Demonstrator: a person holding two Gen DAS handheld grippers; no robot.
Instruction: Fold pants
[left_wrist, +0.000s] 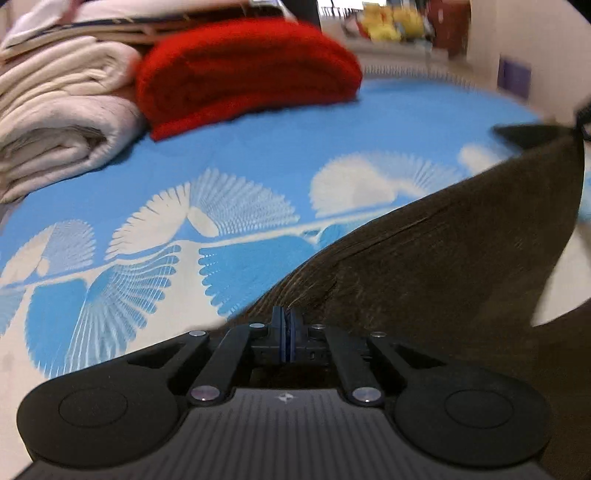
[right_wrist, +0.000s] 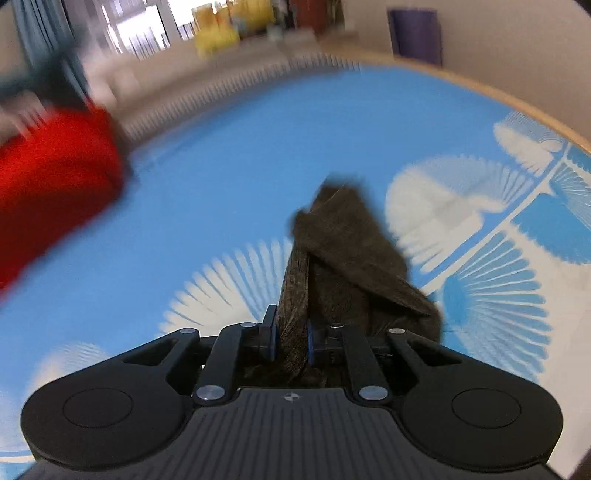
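The dark brown pants (left_wrist: 443, 258) hang stretched above the blue and white bedspread (left_wrist: 258, 155), and fill the right half of the left wrist view. My left gripper (left_wrist: 287, 325) is shut on the edge of the pants, and creases fan out from its blue pads. In the right wrist view a bunched, twisted length of the pants (right_wrist: 343, 251) runs forward from my right gripper (right_wrist: 291, 334). That gripper is shut on the pants, with a thick fold pressed between its pads. The far end of the fabric droops toward the bedspread (right_wrist: 240, 166).
A folded red blanket (left_wrist: 243, 70) and a stack of folded white quilts (left_wrist: 55, 110) lie at the back left of the bed. The red blanket (right_wrist: 51, 184) is blurred in the right wrist view. A wooden bed edge (right_wrist: 517, 107) curves along the right.
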